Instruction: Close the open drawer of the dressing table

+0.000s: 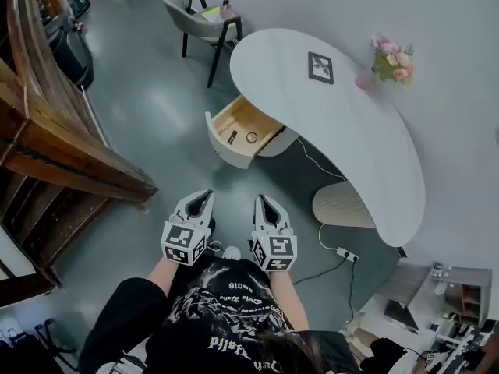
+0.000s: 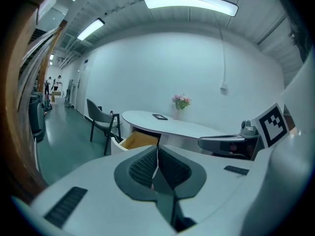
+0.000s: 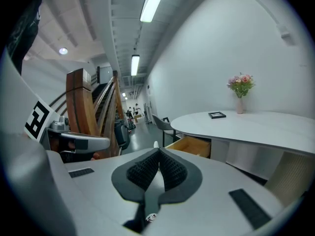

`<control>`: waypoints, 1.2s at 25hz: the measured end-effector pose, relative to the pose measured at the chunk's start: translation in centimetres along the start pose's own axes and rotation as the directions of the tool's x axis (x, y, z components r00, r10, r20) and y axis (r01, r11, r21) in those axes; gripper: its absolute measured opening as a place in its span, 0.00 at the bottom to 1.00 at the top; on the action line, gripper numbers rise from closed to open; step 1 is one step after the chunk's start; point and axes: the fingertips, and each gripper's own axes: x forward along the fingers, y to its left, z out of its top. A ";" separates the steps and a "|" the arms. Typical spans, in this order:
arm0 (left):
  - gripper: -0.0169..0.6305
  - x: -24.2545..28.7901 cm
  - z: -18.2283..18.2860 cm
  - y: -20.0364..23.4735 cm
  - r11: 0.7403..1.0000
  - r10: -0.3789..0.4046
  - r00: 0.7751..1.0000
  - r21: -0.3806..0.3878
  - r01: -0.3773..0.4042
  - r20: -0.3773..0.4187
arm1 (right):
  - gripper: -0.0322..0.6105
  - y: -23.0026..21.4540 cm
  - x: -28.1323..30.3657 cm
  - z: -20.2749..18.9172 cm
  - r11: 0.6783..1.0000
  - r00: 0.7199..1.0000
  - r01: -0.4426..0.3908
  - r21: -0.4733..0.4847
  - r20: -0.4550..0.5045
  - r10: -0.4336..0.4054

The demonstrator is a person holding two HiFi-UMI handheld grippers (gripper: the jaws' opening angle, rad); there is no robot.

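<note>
Head view | left hand-held gripper [image 1: 208, 195]: jaws together, empty | right hand-held gripper [image 1: 260, 200]: jaws together, empty

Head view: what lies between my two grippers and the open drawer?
Only bare grey-green floor separates the left gripper and right gripper from the open white wood-lined drawer, as the head view shows.

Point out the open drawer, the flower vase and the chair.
open drawer [image 1: 242, 116], head view, wooden inside bottom.
flower vase [image 3: 239, 105], right gripper view, vase body.
chair [image 1: 191, 23], head view, grey seat shell.
</note>
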 end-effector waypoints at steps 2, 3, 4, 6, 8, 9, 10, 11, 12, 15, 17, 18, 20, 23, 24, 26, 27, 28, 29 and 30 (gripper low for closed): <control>0.06 1.2 0.3 1.7 1.000 -0.014 1.000 0.004 0.014 -0.018 | 0.09 -0.1 2.2 0.7 1.000 1.000 0.013 -0.001 -0.006 -0.013; 0.06 1.8 0.5 2.4 1.000 -0.024 0.999 0.008 0.024 -0.025 | 0.09 -0.1 3.2 1.0 1.000 1.000 0.018 -0.005 -0.009 -0.018; 0.06 2.4 0.7 3.1 0.999 -0.035 0.999 0.014 0.036 -0.031 | 0.09 -0.1 4.3 1.4 1.000 1.000 0.023 -0.007 -0.012 -0.023; 0.06 3.8 1.4 4.6 0.998 -0.060 0.997 0.033 0.061 -0.040 | 0.09 -0.2 6.4 2.0 0.999 0.999 0.037 -0.006 -0.013 -0.037; 0.06 5.1 2.2 6.1 0.995 -0.083 0.995 0.049 0.086 -0.048 | 0.09 -0.2 8.4 2.7 0.999 0.999 0.051 0.000 -0.015 -0.051; 0.06 5.7 2.6 6.8 0.994 -0.093 0.994 0.054 0.096 -0.052 | 0.09 -0.1 9.4 3.0 0.998 0.998 0.057 0.001 -0.017 -0.057; 0.06 6.4 2.9 7.4 0.993 -0.104 0.993 0.057 0.107 -0.056 | 0.09 -0.1 10.2 3.3 0.998 0.998 0.064 0.001 -0.019 -0.064; 0.06 7.0 3.2 8.1 0.991 -0.115 0.992 0.060 0.119 -0.060 | 0.09 -0.2 11.0 3.6 0.997 0.997 0.073 0.002 -0.021 -0.072; 0.06 7.7 3.6 8.7 0.989 -0.128 0.990 0.064 0.132 -0.064 | 0.09 -0.4 11.8 3.9 0.996 0.996 0.084 0.005 -0.021 -0.084; 0.06 9.1 4.2 10.7 0.983 -0.161 0.984 0.078 0.167 -0.082 | 0.09 -0.7 13.9 4.4 0.991 0.991 0.130 0.025 -0.024 -0.129; 0.06 10.0 4.3 12.0 0.980 -0.176 0.980 0.080 0.184 -0.097 | 0.09 -0.8 15.1 4.7 0.987 0.988 0.154 0.036 -0.025 -0.153; 0.06 10.4 4.3 12.6 0.978 -0.185 0.977 0.081 0.194 -0.107 | 0.09 -0.8 15.6 4.9 0.986 0.986 0.163 0.038 -0.025 -0.162; 0.06 11.1 4.3 13.3 0.971 -0.208 0.969 0.088 0.220 -0.131 | 0.09 -0.8 16.5 5.2 0.982 0.983 0.181 0.044 -0.025 -0.180; 0.06 12.1 3.9 14.1 0.964 -0.234 0.959 0.094 0.251 -0.158 | 0.09 -1.0 17.4 5.2 0.976 0.978 0.209 0.064 -0.029 -0.207; 0.06 12.5 3.7 14.4 0.963 -0.233 0.958 0.095 0.251 -0.165 | 0.09 -1.0 17.7 5.1 0.975 0.977 0.211 0.071 -0.032 -0.209; 0.06 13.1 3.4 14.9 0.965 -0.228 0.957 0.088 0.246 -0.178 | 0.09 -0.9 18.2 4.7 0.975 0.978 0.206 0.078 -0.044 -0.203; 0.06 13.5 3.2 15.0 0.967 -0.226 0.956 0.080 0.244 -0.185 | 0.09 -0.9 18.5 4.5 0.977 0.979 0.200 0.079 -0.053 -0.197; 0.06 13.8 2.9 14.9 0.968 -0.225 0.956 0.071 0.242 -0.190 | 0.09 -0.9 18.7 4.2 0.978 0.980 0.193 0.079 -0.063 -0.189; 0.06 14.0 2.7 14.9 0.969 -0.224 0.955 0.062 0.240 -0.196 | 0.09 -0.9 19.0 3.9 0.980 0.981 0.186 0.078 -0.074 -0.180; 0.06 14.3 2.5 14.8 0.970 -0.224 0.954 0.054 0.239 -0.202 | 0.09 -1.0 19.2 3.7 0.981 0.981 0.179 0.076 -0.086 -0.172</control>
